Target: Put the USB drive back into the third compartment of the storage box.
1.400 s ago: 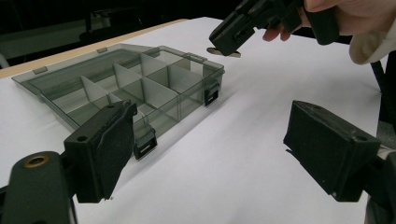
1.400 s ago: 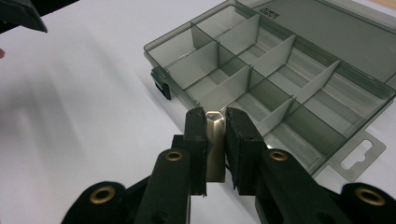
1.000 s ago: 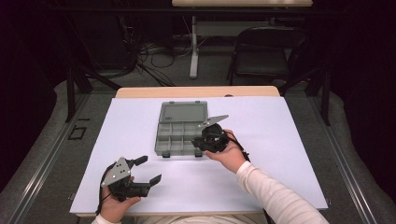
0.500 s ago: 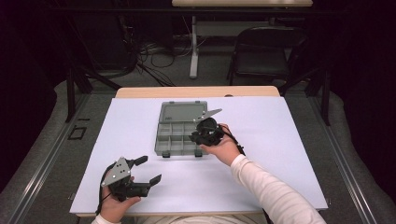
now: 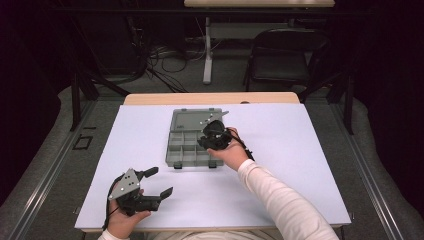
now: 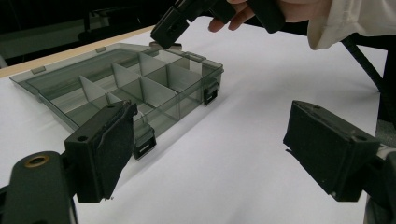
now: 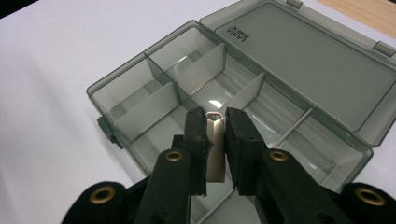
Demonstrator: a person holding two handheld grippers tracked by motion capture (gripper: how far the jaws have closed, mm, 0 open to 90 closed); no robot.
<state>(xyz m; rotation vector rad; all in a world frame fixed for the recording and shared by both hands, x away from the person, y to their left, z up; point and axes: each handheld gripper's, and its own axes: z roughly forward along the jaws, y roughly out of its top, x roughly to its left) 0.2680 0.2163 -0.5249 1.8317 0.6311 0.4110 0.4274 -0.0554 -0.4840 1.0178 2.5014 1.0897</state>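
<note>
Right gripper [image 7: 215, 140]: jaws clamped on a small silver metal piece [image 7: 215, 154], above the open smoky-grey plastic compartment box [image 7: 140, 88].
Left gripper [image 5: 155, 182]: jaws wide apart, holding nothing.

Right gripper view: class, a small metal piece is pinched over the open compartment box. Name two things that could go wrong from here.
1. The small metal piece sits in the right hand-held gripper directly above thin dividers; released there, it might land on a divider edge and tip into the wrong compartment.
2. The box lies loose on the white table, and the left hand-held gripper is open and apart from it, so a nudge could slide it.
</note>
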